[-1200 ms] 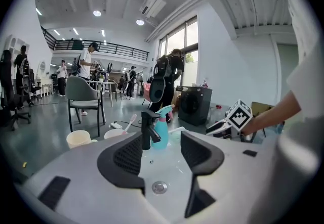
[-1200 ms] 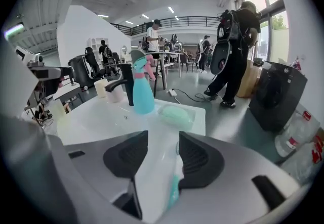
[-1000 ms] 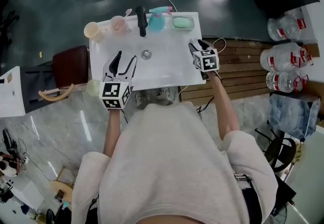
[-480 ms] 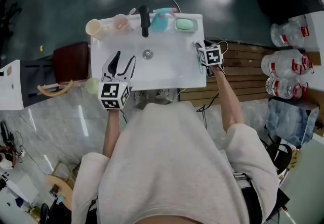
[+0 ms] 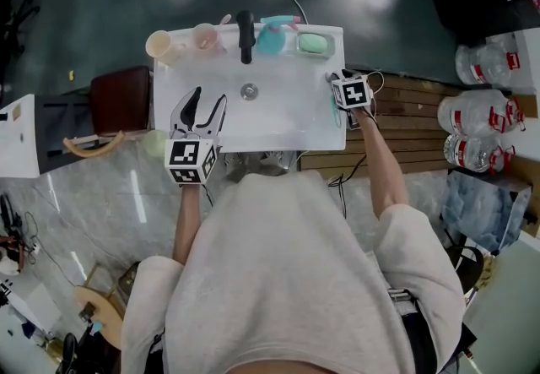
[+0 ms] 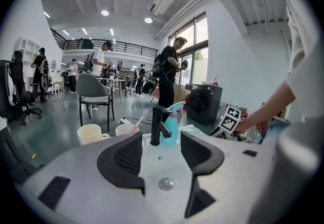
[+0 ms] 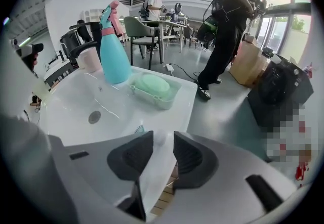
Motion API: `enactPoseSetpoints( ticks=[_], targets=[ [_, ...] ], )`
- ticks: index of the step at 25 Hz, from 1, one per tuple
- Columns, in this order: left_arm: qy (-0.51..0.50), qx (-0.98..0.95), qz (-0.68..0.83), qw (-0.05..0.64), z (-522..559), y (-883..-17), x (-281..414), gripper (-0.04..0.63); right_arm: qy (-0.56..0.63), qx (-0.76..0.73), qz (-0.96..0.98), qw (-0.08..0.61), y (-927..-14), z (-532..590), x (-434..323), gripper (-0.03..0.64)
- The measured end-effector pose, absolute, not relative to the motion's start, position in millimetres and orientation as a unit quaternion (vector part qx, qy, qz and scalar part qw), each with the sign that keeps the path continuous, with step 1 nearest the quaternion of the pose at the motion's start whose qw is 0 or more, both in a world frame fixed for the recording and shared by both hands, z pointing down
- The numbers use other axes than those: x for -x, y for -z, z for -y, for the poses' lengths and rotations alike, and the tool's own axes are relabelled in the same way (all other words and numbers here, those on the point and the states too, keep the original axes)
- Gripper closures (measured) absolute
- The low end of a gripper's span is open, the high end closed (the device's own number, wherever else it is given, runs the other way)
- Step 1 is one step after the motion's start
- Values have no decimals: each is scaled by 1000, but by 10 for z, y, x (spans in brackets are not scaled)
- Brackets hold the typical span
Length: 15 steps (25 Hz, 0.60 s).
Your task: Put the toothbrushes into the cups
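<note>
The right claw is pointing steeply down at the sink's right rim. Its jaws are half spread and have just been closing, with the toothbrush's pale handle sitting between them, not visibly pinched. The toothbrush is lying flat along that rim, its long axis running front to back and its teal bristles pointing toward the sink's back edge. The left claw is hovering over the sink's front left, spread wide and holding nothing. A cream cup and a pink cup are standing at the sink's back left corner.
</note>
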<state>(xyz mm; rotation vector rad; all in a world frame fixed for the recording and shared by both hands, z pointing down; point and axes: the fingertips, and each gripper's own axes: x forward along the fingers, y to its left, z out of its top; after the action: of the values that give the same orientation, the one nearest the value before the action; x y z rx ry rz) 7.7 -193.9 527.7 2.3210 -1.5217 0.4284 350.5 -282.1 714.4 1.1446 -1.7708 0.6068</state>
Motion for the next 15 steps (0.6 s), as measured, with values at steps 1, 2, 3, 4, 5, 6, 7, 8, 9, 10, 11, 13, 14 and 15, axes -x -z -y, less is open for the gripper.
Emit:
enactPoseSetpoints(
  ticks=[1, 2, 3, 4, 5, 6, 7, 8, 9, 10, 11, 13, 14, 15],
  targets=[
    [-150, -814, 535, 166, 1941, -5281, -73, 359, -246, -462, 718, 458, -7160, 2820, -3499, 499],
    [-150, -814, 536, 167, 1947, -5285, -68, 359, -246, -461, 718, 460, -7176, 2820, -3493, 503],
    [-150, -813, 537, 167, 1954, -5289, -62, 359, -246, -461, 717, 462, -7189, 2822, -3488, 508],
    [-150, -813, 537, 167, 1960, -5292, -56, 359, -245, -461, 716, 463, -7201, 2826, -3485, 513],
    [-150, -812, 538, 168, 1964, -5294, -51, 359, -245, -461, 715, 465, -7209, 2832, -3484, 518],
    [-151, -812, 538, 168, 1966, -5295, -48, 359, -244, -460, 715, 467, -7214, 2838, -3484, 520],
    [-151, -812, 538, 168, 1967, -5296, -43, 359, -244, -459, 714, 469, -7218, 2843, -3482, 524],
    [-151, -812, 539, 168, 1967, -5296, -36, 359, -244, -458, 714, 470, -7220, 2847, -3478, 525],
    [-151, -811, 539, 168, 1969, -5296, -27, 359, -244, -457, 714, 471, -7222, 2852, -3470, 527],
    [-151, -811, 540, 168, 1971, -5296, -19, 359, -246, -456, 714, 471, -7222, 2857, -3461, 536],
    [-151, -810, 541, 169, 1973, -5297, -14, 359, -248, -456, 714, 471, -7223, 2860, -3454, 539],
    [-151, -810, 541, 169, 1974, -5300, -10, 359, -252, -454, 714, 470, -7228, 2859, -3450, 546],
    [-151, -810, 541, 169, 1973, -5299, -9, 359, -254, -453, 714, 470, -7230, 2855, -3448, 548],
    [-150, -810, 541, 169, 1973, -5297, -7, 359, -256, -451, 714, 470, -7232, 2853, -3444, 552]
  ],
)
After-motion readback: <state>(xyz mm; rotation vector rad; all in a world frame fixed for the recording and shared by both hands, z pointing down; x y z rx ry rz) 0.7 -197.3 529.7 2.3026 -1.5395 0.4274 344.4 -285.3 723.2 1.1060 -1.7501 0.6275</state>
